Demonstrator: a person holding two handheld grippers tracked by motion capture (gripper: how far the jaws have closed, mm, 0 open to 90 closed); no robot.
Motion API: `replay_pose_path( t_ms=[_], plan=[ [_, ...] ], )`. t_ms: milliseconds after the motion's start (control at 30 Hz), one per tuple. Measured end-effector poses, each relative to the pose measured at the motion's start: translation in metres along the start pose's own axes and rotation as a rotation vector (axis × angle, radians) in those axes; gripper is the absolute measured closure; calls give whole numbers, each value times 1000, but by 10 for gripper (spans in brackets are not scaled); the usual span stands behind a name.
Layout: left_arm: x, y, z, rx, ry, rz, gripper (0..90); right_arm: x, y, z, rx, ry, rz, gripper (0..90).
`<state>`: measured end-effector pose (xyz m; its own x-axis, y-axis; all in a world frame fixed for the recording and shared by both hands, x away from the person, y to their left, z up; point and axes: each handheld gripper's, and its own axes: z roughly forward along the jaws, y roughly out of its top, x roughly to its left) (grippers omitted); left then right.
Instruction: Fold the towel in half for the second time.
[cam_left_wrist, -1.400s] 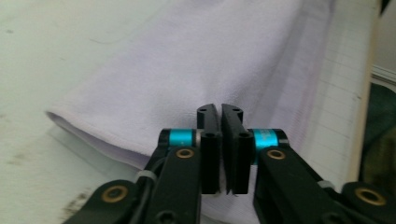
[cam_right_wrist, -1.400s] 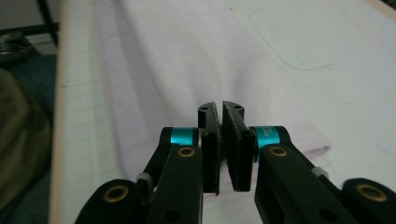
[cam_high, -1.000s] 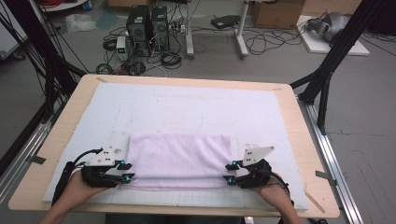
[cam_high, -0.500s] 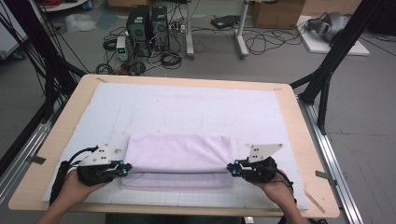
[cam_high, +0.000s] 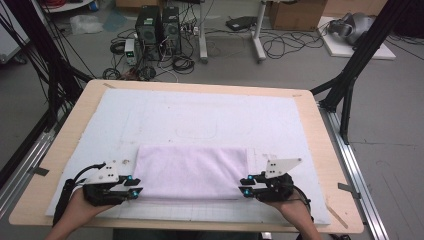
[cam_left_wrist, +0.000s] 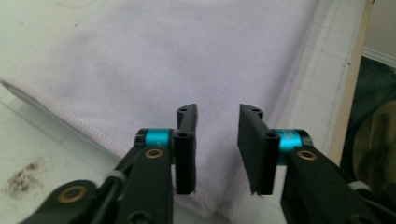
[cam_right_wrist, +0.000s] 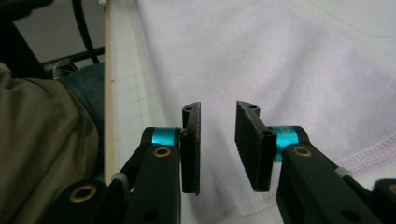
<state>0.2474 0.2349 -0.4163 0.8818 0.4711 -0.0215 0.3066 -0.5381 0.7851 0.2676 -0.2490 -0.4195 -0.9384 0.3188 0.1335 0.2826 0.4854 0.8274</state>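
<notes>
Folded towel, my grippers at its ends
Towel (cam_high: 192, 171) lies crosswise between left gripper (cam_high: 134, 186) and right gripper (cam_high: 245, 186); both jaws just reopened, empty

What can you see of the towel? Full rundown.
The towel is pale lilac terry cloth with a stitched hem, folded into a flat, wide rectangle. It lies on the white mat near the table's front edge, long side running left to right. The left gripper sits at its left end and the right gripper at its right end; both have just been opening, with a gap between the jaws and no cloth pinched.
</notes>
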Motion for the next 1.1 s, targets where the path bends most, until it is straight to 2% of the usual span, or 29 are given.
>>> replay_pose_path(
  t_ms=[100, 167, 233, 400, 467, 700, 933, 1100],
  plan=[
    [2, -2, 10, 33, -8, -3, 731, -2, -4, 14, 61, 5, 5, 733],
    [-1, -8, 15, 61, -15, 3, 730, 0, -9, 19, 81, 20, 9, 735],
    [-3, -14, 17, 58, -12, 8, 729, 3, -16, 23, 113, 20, -1, 737],
    [-1, -13, 12, 48, -11, -2, 705, 4, -13, 18, 113, 16, -15, 710],
    [2, -10, 10, 36, 7, -7, 678, 0, -8, 14, 96, -16, -14, 679],
    [22, 2, 4, -20, 56, -45, 609, -23, 12, 3, 30, -106, 4, 598],
    [47, 19, 6, -70, 102, -91, 534, -50, 34, 0, -12, -144, 26, 529],
    [64, 32, 13, -70, 130, -108, 482, -69, 44, 5, 10, -175, 33, 488]
  ],
)
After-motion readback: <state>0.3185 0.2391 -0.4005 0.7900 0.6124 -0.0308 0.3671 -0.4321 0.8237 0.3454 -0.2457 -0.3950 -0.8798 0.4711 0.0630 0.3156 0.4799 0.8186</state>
